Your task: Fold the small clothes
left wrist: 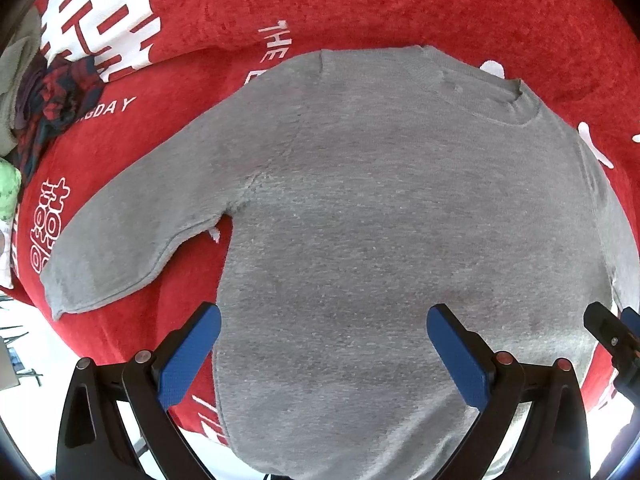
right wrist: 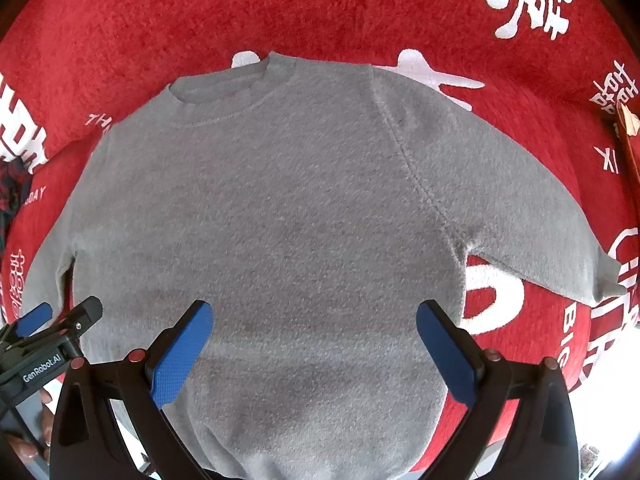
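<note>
A small grey sweater (left wrist: 380,208) lies flat and spread out on a red cloth, neck at the far side, both sleeves angled outward. It also shows in the right wrist view (right wrist: 280,208). My left gripper (left wrist: 324,320) is open and empty, hovering over the sweater's lower left part. My right gripper (right wrist: 314,316) is open and empty over the lower right part. The left sleeve (left wrist: 132,232) and the right sleeve (right wrist: 532,216) lie unfolded. The right gripper's tip (left wrist: 604,328) shows at the edge of the left wrist view, and the left gripper (right wrist: 60,328) in the right wrist view.
The red cloth (left wrist: 360,8) with white lettering covers the surface. A crumpled dark red-and-blue garment (left wrist: 56,100) and other clothes lie at the far left. The cloth's near edge drops off at both lower corners.
</note>
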A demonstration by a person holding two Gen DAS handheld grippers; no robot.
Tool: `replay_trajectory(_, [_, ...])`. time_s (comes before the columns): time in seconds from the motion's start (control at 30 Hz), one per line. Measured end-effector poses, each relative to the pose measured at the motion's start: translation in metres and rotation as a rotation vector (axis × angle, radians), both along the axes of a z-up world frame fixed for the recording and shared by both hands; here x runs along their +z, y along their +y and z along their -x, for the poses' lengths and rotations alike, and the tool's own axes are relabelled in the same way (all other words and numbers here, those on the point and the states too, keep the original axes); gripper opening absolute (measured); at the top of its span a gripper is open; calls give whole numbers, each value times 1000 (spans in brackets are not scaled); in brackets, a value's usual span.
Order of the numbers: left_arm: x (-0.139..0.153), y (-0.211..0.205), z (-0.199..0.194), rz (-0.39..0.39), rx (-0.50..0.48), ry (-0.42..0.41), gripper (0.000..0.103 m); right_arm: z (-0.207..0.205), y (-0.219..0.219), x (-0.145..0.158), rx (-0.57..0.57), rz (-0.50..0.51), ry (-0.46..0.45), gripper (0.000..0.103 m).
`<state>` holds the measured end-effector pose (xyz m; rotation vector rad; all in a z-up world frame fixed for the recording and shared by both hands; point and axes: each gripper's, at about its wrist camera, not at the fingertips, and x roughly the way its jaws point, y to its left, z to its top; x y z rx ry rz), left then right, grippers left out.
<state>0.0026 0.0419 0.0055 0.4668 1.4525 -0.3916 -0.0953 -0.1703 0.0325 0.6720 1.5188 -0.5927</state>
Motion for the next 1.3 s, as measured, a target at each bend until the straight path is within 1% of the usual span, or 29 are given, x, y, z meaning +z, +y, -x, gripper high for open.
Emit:
replay_trajectory(0.57, [-1,8,-3,8,2,1,103,-4,8,-1,9,28,-11,102])
replay_trajectory(0.73, [-1,7,-4,10,5,0,103,-4,13,-1,10,54,-32,102])
replay_trajectory(0.97, [-1,6,-4,13,4,-2,103,-4,12,-2,8,32,-38,102])
replay_trajectory(1.13, [0,6,-3,14,1,-3,103,-4,13,-1,9,54,-47,102])
replay_trajectory(1.3, [1,5,-2,17,1,-3,103,-4,13,-1,10,55,-38,102])
